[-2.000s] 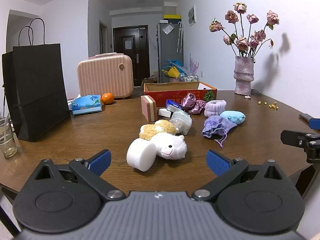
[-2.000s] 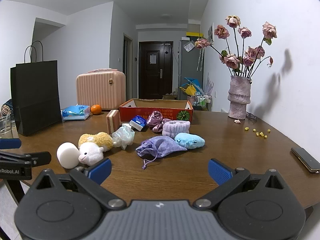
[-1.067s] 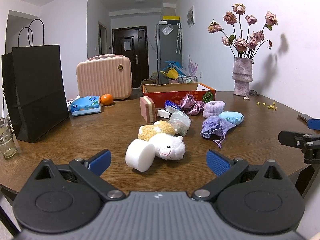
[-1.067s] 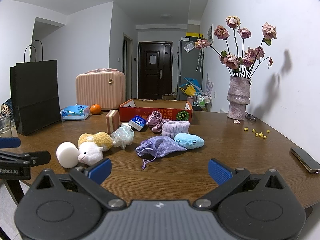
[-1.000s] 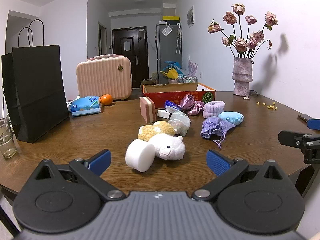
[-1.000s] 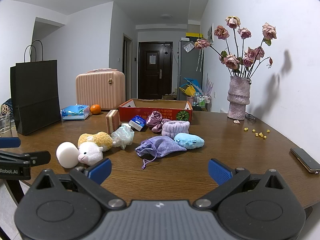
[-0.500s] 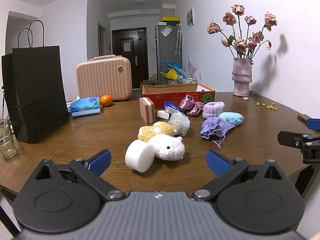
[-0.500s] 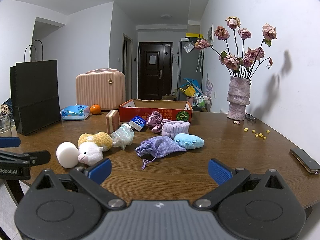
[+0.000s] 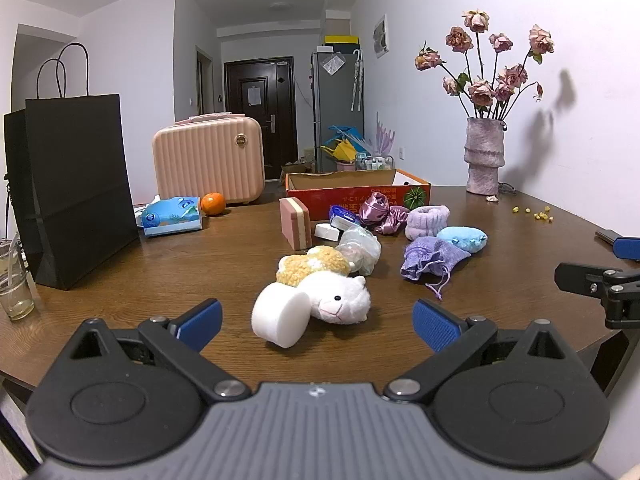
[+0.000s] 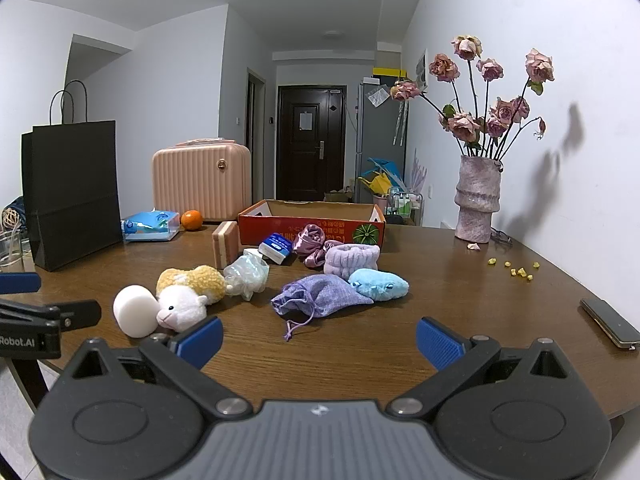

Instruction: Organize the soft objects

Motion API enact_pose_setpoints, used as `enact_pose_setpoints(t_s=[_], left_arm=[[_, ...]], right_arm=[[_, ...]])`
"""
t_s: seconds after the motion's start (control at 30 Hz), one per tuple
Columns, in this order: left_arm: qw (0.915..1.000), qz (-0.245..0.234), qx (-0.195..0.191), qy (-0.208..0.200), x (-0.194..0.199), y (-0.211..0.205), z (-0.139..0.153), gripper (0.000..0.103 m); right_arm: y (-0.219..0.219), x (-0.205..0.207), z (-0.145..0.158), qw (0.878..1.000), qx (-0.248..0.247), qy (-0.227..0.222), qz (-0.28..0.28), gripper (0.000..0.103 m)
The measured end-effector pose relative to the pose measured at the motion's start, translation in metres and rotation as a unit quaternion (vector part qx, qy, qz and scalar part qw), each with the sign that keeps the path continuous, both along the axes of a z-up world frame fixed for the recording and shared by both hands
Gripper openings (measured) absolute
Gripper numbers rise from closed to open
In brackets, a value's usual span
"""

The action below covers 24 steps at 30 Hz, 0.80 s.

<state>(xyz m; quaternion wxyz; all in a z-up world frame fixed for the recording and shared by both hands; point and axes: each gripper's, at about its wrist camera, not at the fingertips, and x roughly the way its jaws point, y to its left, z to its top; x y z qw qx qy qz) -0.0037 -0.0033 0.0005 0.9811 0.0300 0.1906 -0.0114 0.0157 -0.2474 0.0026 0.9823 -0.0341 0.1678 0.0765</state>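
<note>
White foam roll [image 9: 281,314] and plush lamb [image 9: 338,298] lie touching on the wooden table [image 9: 200,264], just ahead between the left gripper's [image 9: 316,318] wide-spread, empty fingers. Ahead of the right gripper [image 10: 318,340], equally wide and empty, sits the purple drawstring pouch [image 10: 320,300], the red cardboard box [image 10: 312,222] beyond.

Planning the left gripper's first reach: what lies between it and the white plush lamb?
Only bare wooden table between the open left gripper and the white plush lamb, with a white foam cylinder touching the lamb, seen in the left wrist view.
</note>
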Motion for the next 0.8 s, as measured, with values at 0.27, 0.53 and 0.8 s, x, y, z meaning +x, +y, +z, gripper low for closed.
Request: enact_pose_setpoints(t_s=[0.27, 0.53, 0.8], left_arm=[[1.0000, 0.000, 0.000, 0.000, 0.000, 0.000, 0.000, 0.103], [1.0000, 0.002, -0.001, -0.001, 0.000, -0.001, 0.003, 0.103], [1.0000, 0.003, -0.005, 0.008, 0.013, 0.006, 0.005, 0.103]], right_arm=[[0.001, 0.000, 0.000, 1.000, 0.000, 0.000, 0.000, 0.103], [0.001, 0.003, 0.004, 1.000, -0.003, -0.001, 0.003, 0.103], [0.004, 0.012, -0.002, 1.000, -0.005, 0.005, 0.008, 0.103]])
